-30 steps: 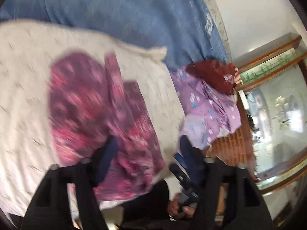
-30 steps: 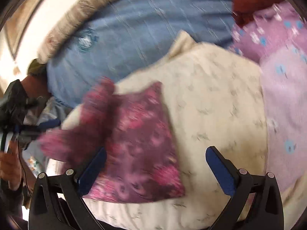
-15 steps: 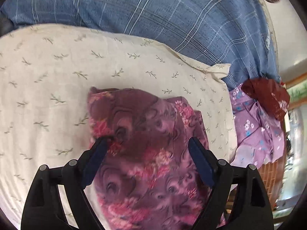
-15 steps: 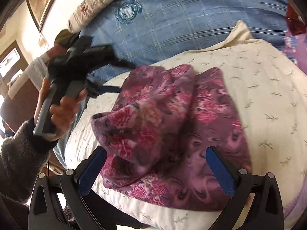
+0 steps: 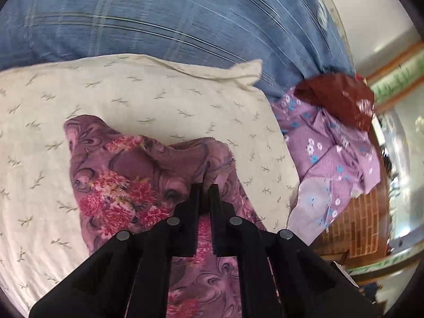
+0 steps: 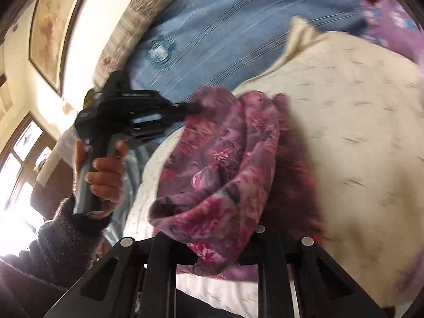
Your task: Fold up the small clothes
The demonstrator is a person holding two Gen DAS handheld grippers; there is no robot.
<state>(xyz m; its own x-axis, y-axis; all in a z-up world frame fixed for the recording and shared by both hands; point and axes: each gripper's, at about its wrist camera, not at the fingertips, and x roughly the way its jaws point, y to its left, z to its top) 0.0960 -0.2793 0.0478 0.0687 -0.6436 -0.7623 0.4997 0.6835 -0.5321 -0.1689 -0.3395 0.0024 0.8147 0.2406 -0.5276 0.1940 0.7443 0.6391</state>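
Observation:
A purple and pink flowered garment [image 5: 132, 185] lies rumpled on a cream pillow [image 5: 132, 92] with a small leaf print. My left gripper [image 5: 205, 188] is shut on a raised fold of the garment near its far edge. In the right wrist view the left gripper [image 6: 194, 107] pinches the garment's far corner [image 6: 212, 98] and lifts it. My right gripper [image 6: 217, 254] is shut on the garment's near edge [image 6: 217, 212], which drapes over its fingertips and hides them.
A blue checked bedsheet [image 5: 185, 18] lies behind the pillow. A lilac flowered garment [image 5: 331, 156] and a dark red cloth [image 5: 339, 98] lie right of the pillow. A wooden bed frame and a brick floor [image 5: 360, 225] show at the right. A framed picture [image 6: 50, 26] hangs on the wall.
Both grippers have gone from open to shut on the flowered garment. The garment's edges have risen off the pillow into folds.

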